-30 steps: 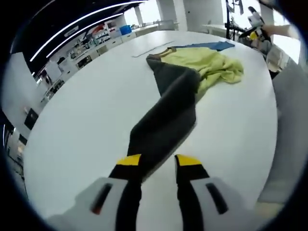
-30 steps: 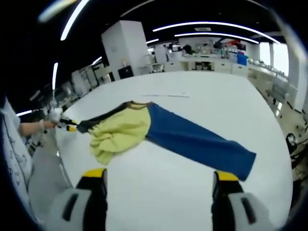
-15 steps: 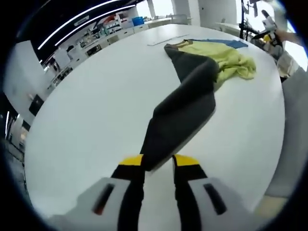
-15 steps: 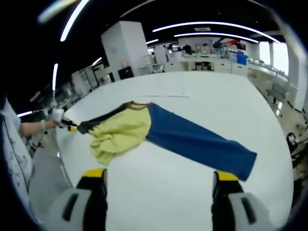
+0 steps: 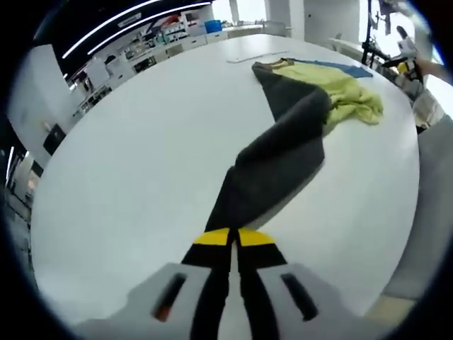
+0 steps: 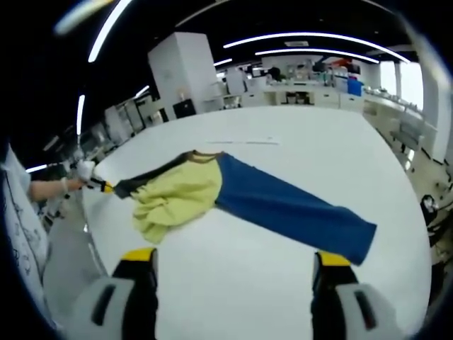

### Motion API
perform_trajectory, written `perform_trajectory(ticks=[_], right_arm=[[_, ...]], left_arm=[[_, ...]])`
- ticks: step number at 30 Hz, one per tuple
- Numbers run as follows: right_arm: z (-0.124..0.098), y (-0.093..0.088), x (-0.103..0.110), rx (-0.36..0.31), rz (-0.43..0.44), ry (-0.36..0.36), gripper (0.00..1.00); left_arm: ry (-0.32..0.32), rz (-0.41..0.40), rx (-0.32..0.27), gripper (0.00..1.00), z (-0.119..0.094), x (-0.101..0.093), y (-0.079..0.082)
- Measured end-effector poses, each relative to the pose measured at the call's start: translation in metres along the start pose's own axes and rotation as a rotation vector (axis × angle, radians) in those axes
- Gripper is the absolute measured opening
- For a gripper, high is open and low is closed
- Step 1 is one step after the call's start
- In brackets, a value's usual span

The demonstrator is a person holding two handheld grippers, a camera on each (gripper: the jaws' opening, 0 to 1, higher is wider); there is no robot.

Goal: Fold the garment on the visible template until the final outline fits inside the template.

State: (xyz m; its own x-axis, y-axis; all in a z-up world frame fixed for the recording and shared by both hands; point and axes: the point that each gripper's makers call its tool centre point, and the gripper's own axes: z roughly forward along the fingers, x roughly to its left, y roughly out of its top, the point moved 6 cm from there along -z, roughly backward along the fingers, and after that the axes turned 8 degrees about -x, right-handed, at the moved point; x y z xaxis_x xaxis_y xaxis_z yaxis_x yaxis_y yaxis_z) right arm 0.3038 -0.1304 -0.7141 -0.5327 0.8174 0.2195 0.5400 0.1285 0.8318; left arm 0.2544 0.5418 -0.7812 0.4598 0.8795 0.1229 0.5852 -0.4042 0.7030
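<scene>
While the left gripper view looks along its own yellow-tipped jaws, the left gripper point(image 5: 231, 239) has them pressed together on the dark grey sleeve point(image 5: 279, 152), which rises off the white counter point(image 5: 134, 156) and runs back to the bunched yellow body of the garment point(image 5: 347, 95). Over in the right gripper view, the right gripper point(image 6: 233, 261) hangs above the counter with jaws spread wide, holding nothing; the garment lies beyond them, its blue sleeve point(image 6: 294, 209) stretched flat towards the right
</scene>
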Motion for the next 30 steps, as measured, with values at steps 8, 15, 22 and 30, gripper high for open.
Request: perform_trajectory(ticks=[8,15,22,30], right_arm=[[0.002,0.000,0.003,-0.007,0.000,0.006,0.91],[0.005,-0.001,0.005,-0.005,-0.002,0.021,0.91],[0.008,-0.002,0.007,-0.009,0.000,0.025,0.91],[0.013,-0.004,0.008,-0.001,0.005,0.030,0.91]], left_arm=[[0.011,-0.023,-0.033,0.00,-0.025,0.000,0.013],[0.011,-0.075,-0.036,0.00,-0.046,0.016,0.029],[-0.009,-0.122,0.001,0.00,-0.056,0.029,0.037],[0.009,-0.171,0.102,0.00,-0.042,0.058,0.024]])
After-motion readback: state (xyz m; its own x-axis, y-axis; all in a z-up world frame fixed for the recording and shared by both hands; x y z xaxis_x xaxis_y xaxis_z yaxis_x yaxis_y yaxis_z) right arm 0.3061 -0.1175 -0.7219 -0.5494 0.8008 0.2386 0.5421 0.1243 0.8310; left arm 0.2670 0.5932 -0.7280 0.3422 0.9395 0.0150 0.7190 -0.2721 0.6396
